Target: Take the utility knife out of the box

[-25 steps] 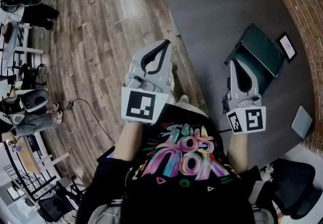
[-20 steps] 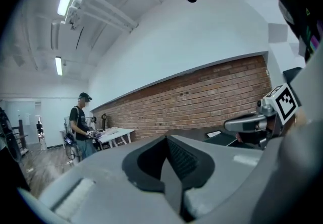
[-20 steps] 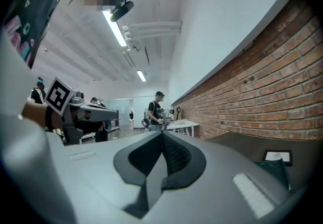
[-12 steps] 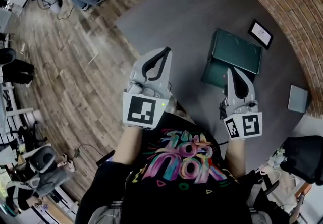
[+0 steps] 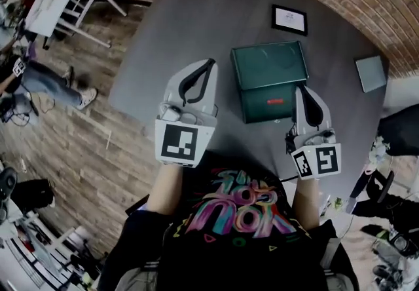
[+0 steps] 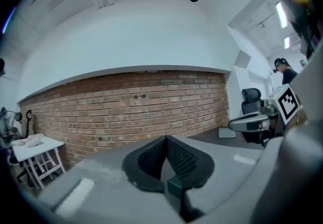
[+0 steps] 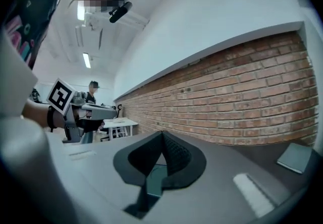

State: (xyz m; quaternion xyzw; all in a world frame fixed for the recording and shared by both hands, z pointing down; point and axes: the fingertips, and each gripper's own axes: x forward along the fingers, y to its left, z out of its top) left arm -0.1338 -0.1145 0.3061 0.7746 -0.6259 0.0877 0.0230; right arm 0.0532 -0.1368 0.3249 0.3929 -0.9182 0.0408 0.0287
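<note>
Knife (image 5: 273, 101): red shape in open box (image 5: 268, 63), mid-bench (image 5: 190, 14); too small to be sure.
Left claw (image 5: 210, 62): closed, empty, left of box.
Right claw (image 5: 303, 89): closed, empty, by box's right edge.
Around: card (image 5: 289, 19), pad (image 5: 370, 73) beyond box.

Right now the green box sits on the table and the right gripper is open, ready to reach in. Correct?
Not quite. The box does sit on the table, but the right gripper is shut, not open. The right gripper view shows its jaws meeting at the tips with nothing between them.
</note>
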